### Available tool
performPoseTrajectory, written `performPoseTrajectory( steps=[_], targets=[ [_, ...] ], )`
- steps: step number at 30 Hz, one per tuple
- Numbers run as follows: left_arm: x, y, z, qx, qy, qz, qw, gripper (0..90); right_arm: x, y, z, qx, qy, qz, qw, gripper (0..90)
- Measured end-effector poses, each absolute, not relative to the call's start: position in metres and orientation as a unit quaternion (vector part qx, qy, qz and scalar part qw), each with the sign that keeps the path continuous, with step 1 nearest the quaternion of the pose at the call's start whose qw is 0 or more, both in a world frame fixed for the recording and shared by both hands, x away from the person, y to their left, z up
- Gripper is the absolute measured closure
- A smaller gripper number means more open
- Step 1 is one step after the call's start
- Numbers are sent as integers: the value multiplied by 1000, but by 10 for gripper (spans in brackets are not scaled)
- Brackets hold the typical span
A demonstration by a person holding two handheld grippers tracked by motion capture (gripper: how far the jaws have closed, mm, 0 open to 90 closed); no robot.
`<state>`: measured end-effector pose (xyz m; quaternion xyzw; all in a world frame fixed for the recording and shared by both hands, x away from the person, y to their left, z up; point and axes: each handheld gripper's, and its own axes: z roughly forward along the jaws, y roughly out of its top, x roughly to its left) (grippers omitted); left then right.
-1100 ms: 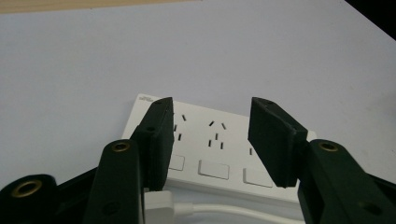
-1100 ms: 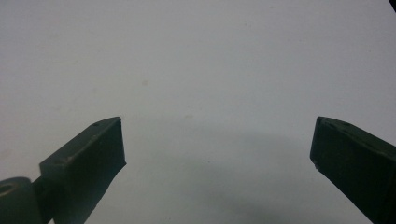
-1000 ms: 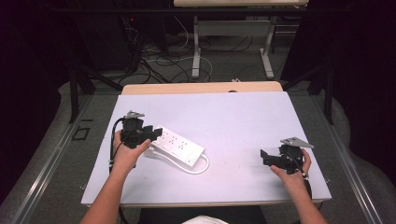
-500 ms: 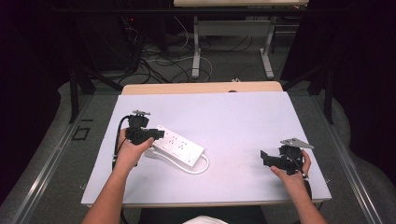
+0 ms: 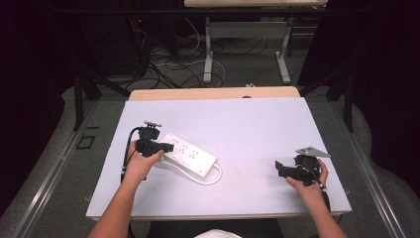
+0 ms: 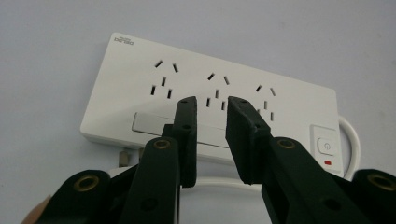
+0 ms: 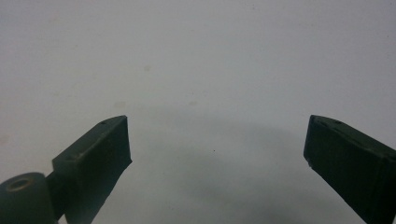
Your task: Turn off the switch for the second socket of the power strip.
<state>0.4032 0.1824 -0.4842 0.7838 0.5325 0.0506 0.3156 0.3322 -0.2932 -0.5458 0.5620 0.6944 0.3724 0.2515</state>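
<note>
A white power strip lies flat on the pale table, left of centre, its white cord looping at the near right end. In the left gripper view the strip shows three socket groups and a switch. My left gripper hovers over the strip's left end, its jaws a narrow gap apart with nothing between them. At the table's right, my right gripper points left, wide open over bare tabletop.
A wooden edge runs along the far side of the table. Beyond it, on the floor, stand metal table legs among loose cables. Dark curtains close off both sides.
My left gripper has shifted slightly and tilted over the strip's left end. The right gripper and the strip have not moved.
</note>
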Motion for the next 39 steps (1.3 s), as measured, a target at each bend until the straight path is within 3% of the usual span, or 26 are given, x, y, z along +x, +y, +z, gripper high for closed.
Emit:
performPoseTrajectory(
  steps=[21, 39],
  targets=[
    [409, 170, -504, 801, 526, 52, 280, 850, 333, -295, -548, 564, 696, 370, 247, 79],
    [414, 166, -514, 799, 534, 62, 270, 876, 333, -294, -550, 562, 699, 370, 242, 85]
  ],
)
